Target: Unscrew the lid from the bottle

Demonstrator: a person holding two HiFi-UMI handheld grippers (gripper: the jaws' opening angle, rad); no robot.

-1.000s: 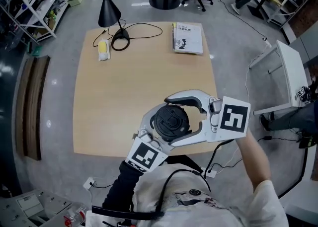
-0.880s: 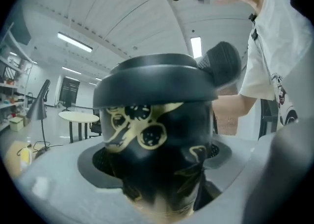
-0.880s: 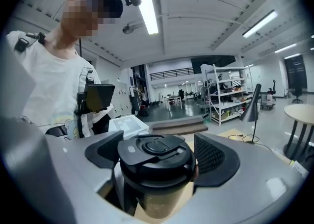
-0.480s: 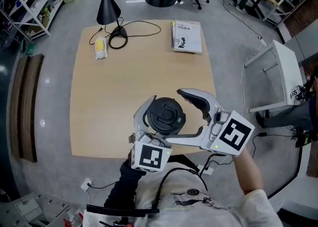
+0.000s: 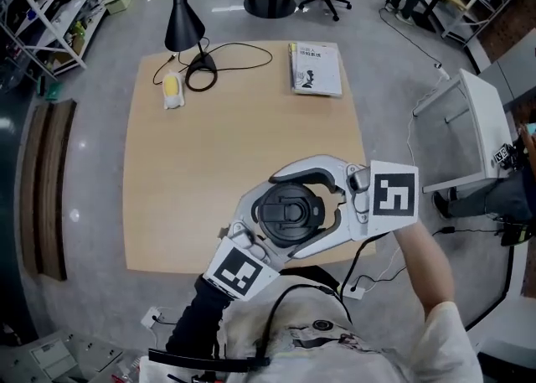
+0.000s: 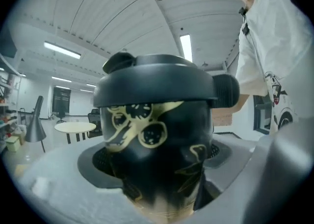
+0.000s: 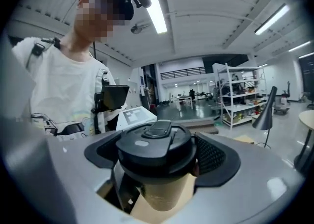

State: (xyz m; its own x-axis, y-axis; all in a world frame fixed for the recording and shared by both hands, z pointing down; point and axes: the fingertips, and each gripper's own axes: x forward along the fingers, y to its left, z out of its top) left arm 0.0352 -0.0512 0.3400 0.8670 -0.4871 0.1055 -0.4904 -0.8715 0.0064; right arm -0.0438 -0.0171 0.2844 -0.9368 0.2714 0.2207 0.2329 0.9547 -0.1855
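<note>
A: Bottle (image 6: 157, 135): dark, gold drawings, upright. Sits dead centre between the jaws of the left gripper (image 6: 157, 164). Clamped by the body, just below the lid, with pads tight on both flanks. Held up in the air above the near edge of the table (image 5: 209, 147), touching nothing else.

B: Noted. And the lid (image 7: 152, 142)?

A: Black, with a flip tab on top. Seated square on the bottle, no gap at the seam. Not off yet. Framed by the jaws of the right gripper (image 7: 156, 155), which have just been closing in on it. Pressed against the rim on both sides now, by the look of it. Reads as a fresh bite before a turn, though that is judgement only.

B: How to do the turn well?

A: Hold the rim at its widest, level with the pads, not up on the tab. Keep both jaw pairs centred on one axis, lid pair straight over body pair. Twist about that axis only, no sideways pull. Freeze the left side and let nothing rotate between those pads. Squeeze enough to stop slip on the smooth rim, no harder.

B: Risks?

A: Slipping round the rim without turning it. Tilting the bottle between the lower jaws if the upper pair drags off-centre. Catching the tab and popping it instead. Hard to say how much thread remains.
</note>
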